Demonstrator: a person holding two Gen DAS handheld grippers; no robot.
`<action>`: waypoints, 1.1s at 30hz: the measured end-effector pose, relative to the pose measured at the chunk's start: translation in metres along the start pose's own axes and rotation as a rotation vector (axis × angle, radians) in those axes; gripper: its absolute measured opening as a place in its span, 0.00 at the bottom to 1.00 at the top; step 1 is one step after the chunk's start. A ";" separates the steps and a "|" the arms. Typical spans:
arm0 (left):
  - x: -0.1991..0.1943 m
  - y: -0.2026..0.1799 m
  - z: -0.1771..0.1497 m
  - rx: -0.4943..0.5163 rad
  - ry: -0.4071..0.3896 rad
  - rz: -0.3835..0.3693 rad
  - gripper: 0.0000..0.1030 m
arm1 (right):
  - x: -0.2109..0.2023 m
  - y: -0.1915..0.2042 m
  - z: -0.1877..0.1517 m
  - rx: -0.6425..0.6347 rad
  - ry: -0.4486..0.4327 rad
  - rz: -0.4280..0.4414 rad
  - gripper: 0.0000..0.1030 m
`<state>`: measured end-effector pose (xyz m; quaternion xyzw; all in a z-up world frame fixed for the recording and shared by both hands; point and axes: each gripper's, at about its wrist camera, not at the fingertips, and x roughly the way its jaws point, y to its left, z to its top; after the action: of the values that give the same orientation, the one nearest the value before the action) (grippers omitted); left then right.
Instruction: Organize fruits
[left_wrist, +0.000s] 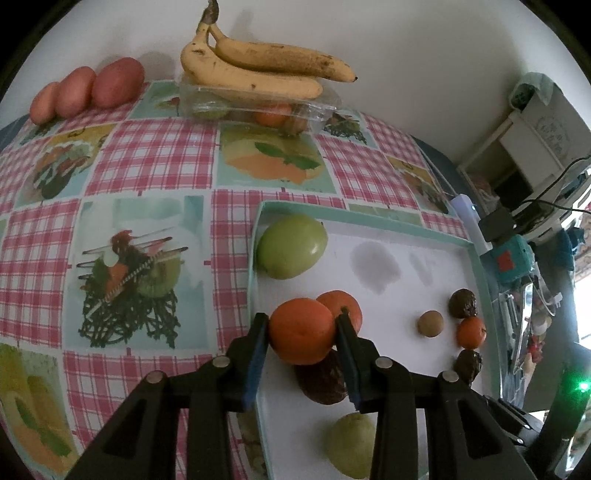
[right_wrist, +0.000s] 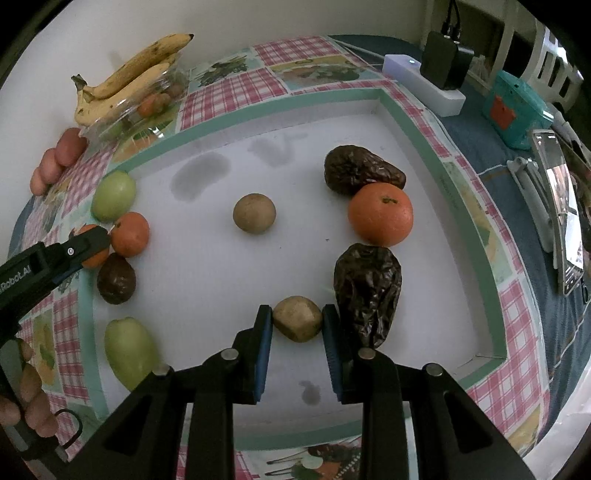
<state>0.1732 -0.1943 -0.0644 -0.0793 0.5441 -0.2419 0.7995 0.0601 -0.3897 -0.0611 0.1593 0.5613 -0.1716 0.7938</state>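
Observation:
A white tray with a teal rim (left_wrist: 369, 220) (right_wrist: 258, 110) lies on the checked tablecloth. My left gripper (left_wrist: 303, 320) is shut on an orange (left_wrist: 301, 332) just above the tray's near left part. Touching that fruit are a second orange (left_wrist: 347, 301) and, beneath it, a dark wrinkled fruit (left_wrist: 321, 384). My right gripper (right_wrist: 296, 314) is shut on a small brown fruit (right_wrist: 297, 324) resting on the tray floor, close beside a long dark wrinkled fruit (right_wrist: 367, 291). In the right wrist view, one of the left gripper's fingers (right_wrist: 86, 242) hides most of its orange.
Also in the tray: two green fruits (right_wrist: 113, 195) (right_wrist: 129, 350), a round brown fruit (right_wrist: 254, 213), a large orange (right_wrist: 380, 214) and another dark fruit (right_wrist: 360, 173). Bananas (left_wrist: 258, 70) lie on a clear box (left_wrist: 314, 110) by the wall, beside red fruits (left_wrist: 88, 90). A phone (right_wrist: 561, 206) stands to the right.

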 end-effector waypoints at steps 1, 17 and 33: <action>0.000 0.000 0.000 0.000 0.000 0.001 0.39 | 0.000 0.000 0.000 0.002 0.000 0.001 0.28; -0.037 0.001 -0.007 -0.001 -0.045 0.001 0.47 | -0.001 0.000 -0.002 0.004 -0.007 -0.015 0.28; -0.087 0.075 -0.055 -0.097 -0.125 0.368 1.00 | -0.019 0.020 -0.022 -0.045 -0.101 0.027 0.90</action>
<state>0.1206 -0.0804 -0.0430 -0.0320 0.5098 -0.0598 0.8576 0.0447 -0.3608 -0.0490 0.1400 0.5223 -0.1560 0.8266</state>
